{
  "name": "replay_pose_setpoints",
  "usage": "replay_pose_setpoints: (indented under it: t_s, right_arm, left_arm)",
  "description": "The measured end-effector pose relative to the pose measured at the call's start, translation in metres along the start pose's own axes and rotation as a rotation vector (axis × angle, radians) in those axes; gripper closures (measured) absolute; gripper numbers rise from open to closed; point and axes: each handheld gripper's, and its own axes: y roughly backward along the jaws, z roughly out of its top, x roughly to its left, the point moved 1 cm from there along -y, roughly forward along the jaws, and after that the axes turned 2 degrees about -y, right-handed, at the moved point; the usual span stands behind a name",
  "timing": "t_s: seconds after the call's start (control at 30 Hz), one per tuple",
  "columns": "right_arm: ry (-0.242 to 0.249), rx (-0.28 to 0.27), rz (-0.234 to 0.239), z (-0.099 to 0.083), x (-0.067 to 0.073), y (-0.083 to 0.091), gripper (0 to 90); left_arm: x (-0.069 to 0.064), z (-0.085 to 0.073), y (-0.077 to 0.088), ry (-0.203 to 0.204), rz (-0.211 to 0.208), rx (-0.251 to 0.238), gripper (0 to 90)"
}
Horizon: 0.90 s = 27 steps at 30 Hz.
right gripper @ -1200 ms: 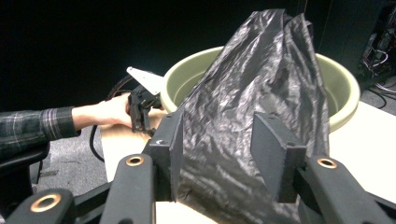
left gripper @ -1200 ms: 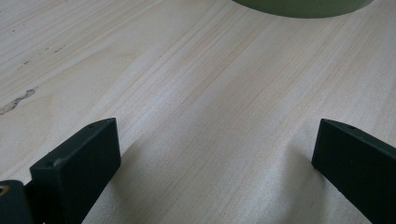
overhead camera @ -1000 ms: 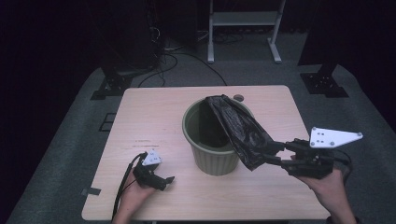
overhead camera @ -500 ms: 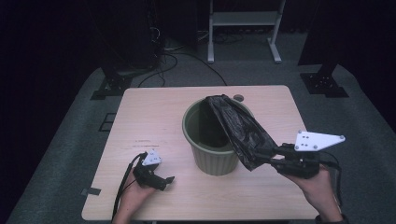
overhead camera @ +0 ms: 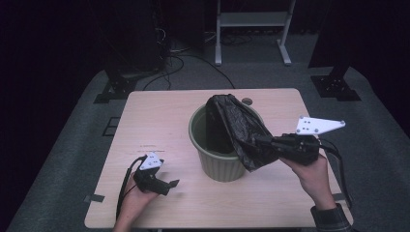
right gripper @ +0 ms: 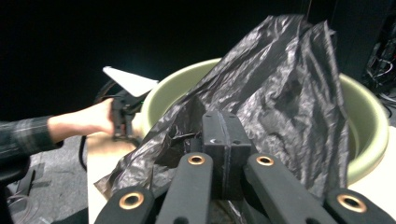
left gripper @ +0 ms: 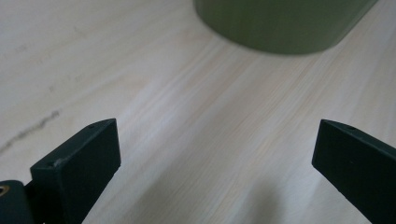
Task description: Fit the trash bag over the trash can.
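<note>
A green bin [overhead camera: 220,162] stands in the middle of the table [overhead camera: 159,116]. A black plastic bag [overhead camera: 237,125] hangs over its right rim and stretches out to the right. My right gripper [overhead camera: 265,148] has just been closing on the bag's outer end and is now shut on it. In the right gripper view the jaws [right gripper: 224,128] meet with the bag's film [right gripper: 285,79] pinched between them, and the bin [right gripper: 369,121] is behind. My left gripper [overhead camera: 171,183] rests open on the table at the front left. Between its jaws [left gripper: 217,135] is bare wood, with the bin's base [left gripper: 280,23] ahead.
A small round grommet [overhead camera: 247,101] sits in the tabletop behind the bin. Dark stands and cables [overhead camera: 169,53] occupy the floor beyond the table's far edge. The person's other hand [right gripper: 88,119] shows past the bin in the right gripper view.
My right gripper has moved left toward the bin and closed on the bag's end. The left gripper has stayed where it was.
</note>
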Motion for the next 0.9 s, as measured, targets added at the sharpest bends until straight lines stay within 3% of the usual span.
replay_pose_setpoints:
  t_s: [0.2, 0.5, 0.73, 0.9]
  right_arm:
    - [-0.005, -0.024, -0.020, 0.018, -0.012, -0.013, 90.0]
    - [-0.025, -0.035, -0.039, 0.035, -0.028, -0.034, 90.0]
    - [-0.050, -0.045, -0.061, 0.042, -0.040, -0.046, 90.0]
    - [-0.065, -0.057, -0.053, 0.044, -0.042, -0.047, 90.0]
  left_arm:
    - [-0.009, 0.023, 0.019, 0.000, -0.047, -0.097, 0.0]
    - [-0.031, 0.071, 0.046, -0.069, -0.112, -0.198, 2.9]
    - [-0.047, 0.109, 0.053, -0.140, -0.150, -0.246, 7.5]
    - [-0.063, 0.137, 0.048, -0.173, -0.197, -0.277, 11.2]
